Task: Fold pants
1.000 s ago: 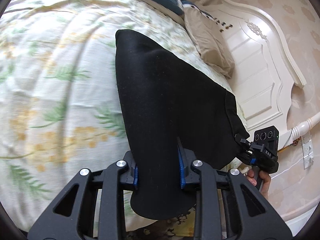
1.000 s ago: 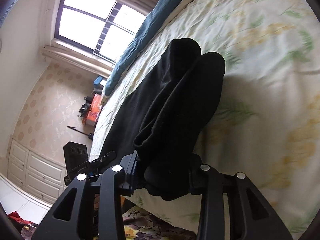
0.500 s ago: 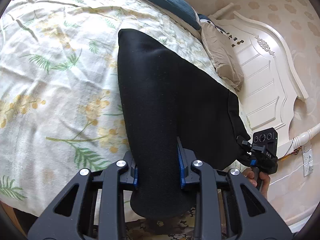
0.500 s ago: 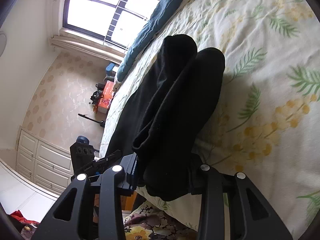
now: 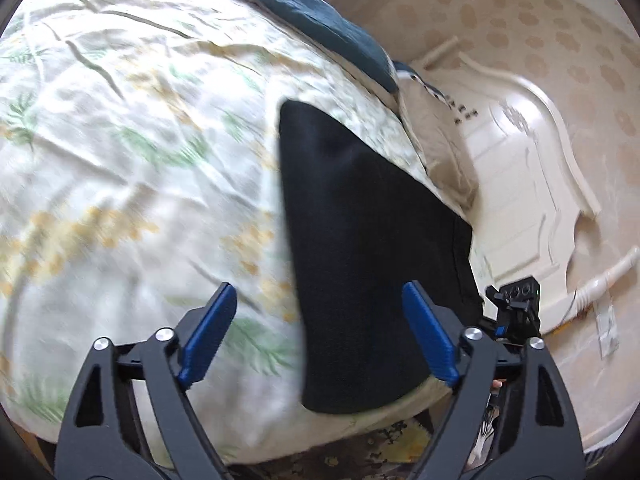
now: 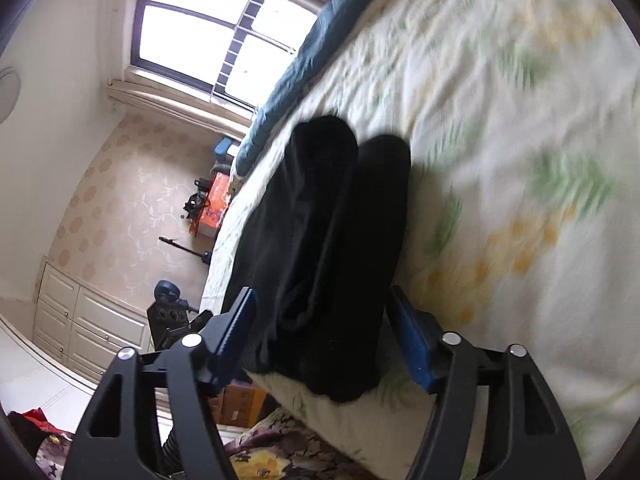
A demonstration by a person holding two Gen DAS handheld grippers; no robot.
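Floral bedspread (rumpled) bears black pants between opening fingers.

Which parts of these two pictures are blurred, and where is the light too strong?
Left wrist view: the flowered bedcover is smeared by motion, most at the left, while the black pants and the headboard are sharper. Right wrist view: the bedcover at the right is streaked, the pants show almost no detail in the dark, and the window is washed out to white. Both views bend at the edges.
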